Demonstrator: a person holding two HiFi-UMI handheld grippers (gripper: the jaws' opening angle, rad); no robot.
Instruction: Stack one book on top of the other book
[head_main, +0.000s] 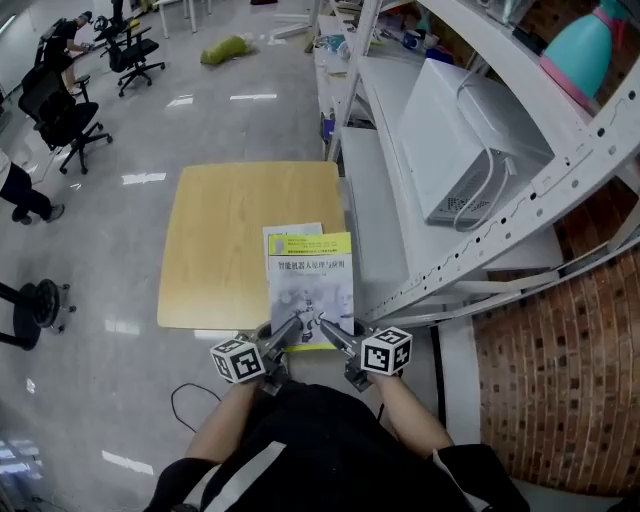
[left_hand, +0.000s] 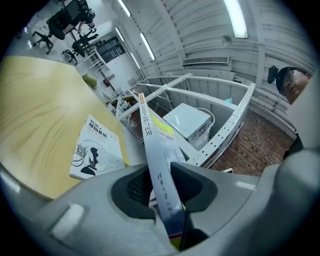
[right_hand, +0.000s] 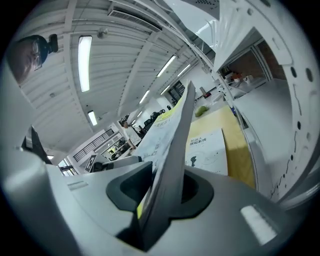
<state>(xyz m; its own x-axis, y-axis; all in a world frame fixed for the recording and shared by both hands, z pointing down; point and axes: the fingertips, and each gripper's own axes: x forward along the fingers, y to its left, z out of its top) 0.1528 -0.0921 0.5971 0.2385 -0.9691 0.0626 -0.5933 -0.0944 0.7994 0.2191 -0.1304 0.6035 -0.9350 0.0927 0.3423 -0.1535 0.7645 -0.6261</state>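
left claw (head_main: 297, 324) and right claw (head_main: 322, 327) both clamp the yellow-topped book (head_main: 311, 285) by its near edge, above the white book (head_main: 291, 231).

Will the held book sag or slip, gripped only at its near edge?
Probably stiff: the book juts out flat, left tool and right tool clamping only its near edge. Thin, so likely light. Smooth cover might slip.

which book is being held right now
The yellow-banded book, clamped in the left tongs and right tongs; the white book lies flat on the table.
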